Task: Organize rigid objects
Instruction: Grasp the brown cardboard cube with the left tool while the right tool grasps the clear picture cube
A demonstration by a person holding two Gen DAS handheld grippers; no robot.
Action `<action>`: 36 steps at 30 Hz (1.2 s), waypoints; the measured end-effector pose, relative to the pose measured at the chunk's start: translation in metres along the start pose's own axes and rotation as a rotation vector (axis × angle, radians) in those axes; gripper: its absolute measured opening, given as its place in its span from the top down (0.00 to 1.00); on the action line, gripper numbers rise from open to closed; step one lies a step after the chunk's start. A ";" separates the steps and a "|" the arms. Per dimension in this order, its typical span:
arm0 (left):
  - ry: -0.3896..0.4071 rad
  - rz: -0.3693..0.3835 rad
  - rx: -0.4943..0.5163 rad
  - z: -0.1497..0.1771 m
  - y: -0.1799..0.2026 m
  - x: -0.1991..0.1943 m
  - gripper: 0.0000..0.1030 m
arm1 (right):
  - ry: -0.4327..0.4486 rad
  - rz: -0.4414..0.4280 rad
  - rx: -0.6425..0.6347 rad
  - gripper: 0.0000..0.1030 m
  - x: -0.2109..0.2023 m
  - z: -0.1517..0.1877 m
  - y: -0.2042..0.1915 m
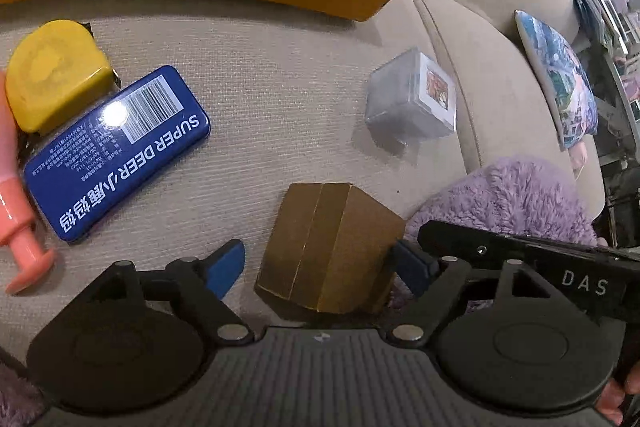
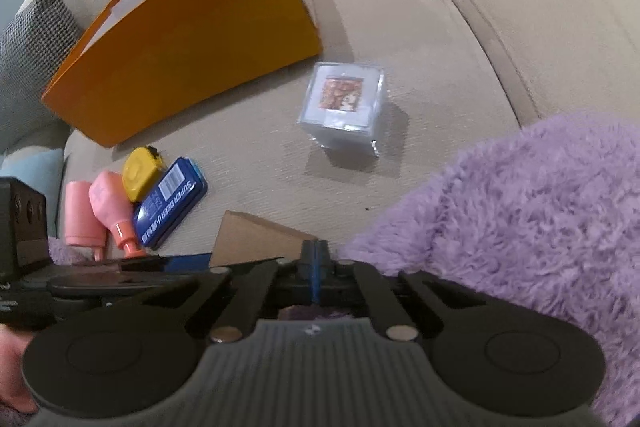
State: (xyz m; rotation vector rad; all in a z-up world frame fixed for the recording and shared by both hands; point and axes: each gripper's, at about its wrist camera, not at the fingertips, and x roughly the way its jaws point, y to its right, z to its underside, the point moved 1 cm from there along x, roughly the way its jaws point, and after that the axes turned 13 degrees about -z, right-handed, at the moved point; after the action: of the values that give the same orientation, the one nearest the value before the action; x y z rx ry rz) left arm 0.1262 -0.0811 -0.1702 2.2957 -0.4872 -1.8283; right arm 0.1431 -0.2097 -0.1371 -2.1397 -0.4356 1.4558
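The left gripper (image 1: 320,263) pointed down at a beige sofa seat (image 1: 280,115) with its jaws wide, one blue pad on each side of a small brown cardboard box (image 1: 332,247); the right pad lay at the box's edge, the left pad stood clear of it. The right gripper (image 2: 316,267) had its jaws fully closed with nothing between them, its tips just beside the same box. A blue tin (image 1: 120,155) lay flat on the seat, touching a yellow tape measure (image 1: 56,75). Two pink bottles (image 2: 100,211) lay beside these. A clear plastic cube (image 2: 344,107) stood well apart on the seat. An open orange box (image 2: 192,47) leaned against the sofa back. A purple fleece sleeve (image 2: 520,219) covered the right foreground.
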 end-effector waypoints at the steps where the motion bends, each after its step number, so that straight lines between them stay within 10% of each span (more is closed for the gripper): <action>1: -0.001 -0.001 -0.002 0.000 0.000 -0.001 0.10 | 0.001 -0.003 -0.001 1.00 0.000 0.000 0.000; 16: 0.132 -0.028 -0.009 -0.007 0.014 -0.039 0.47 | 0.044 -0.043 0.037 0.96 -0.006 -0.007 -0.002; 23: 0.288 -0.102 0.067 -0.034 0.023 -0.062 0.50 | 0.152 0.062 0.020 0.45 -0.013 -0.041 -0.004; 36: 0.269 -0.207 0.180 -0.049 0.035 -0.045 0.50 | 0.116 0.059 0.056 0.48 0.022 -0.067 0.019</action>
State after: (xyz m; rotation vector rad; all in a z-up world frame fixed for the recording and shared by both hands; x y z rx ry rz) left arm 0.1598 -0.1014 -0.1065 2.7545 -0.3989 -1.5760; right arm 0.2133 -0.2287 -0.1449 -2.1949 -0.2882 1.3503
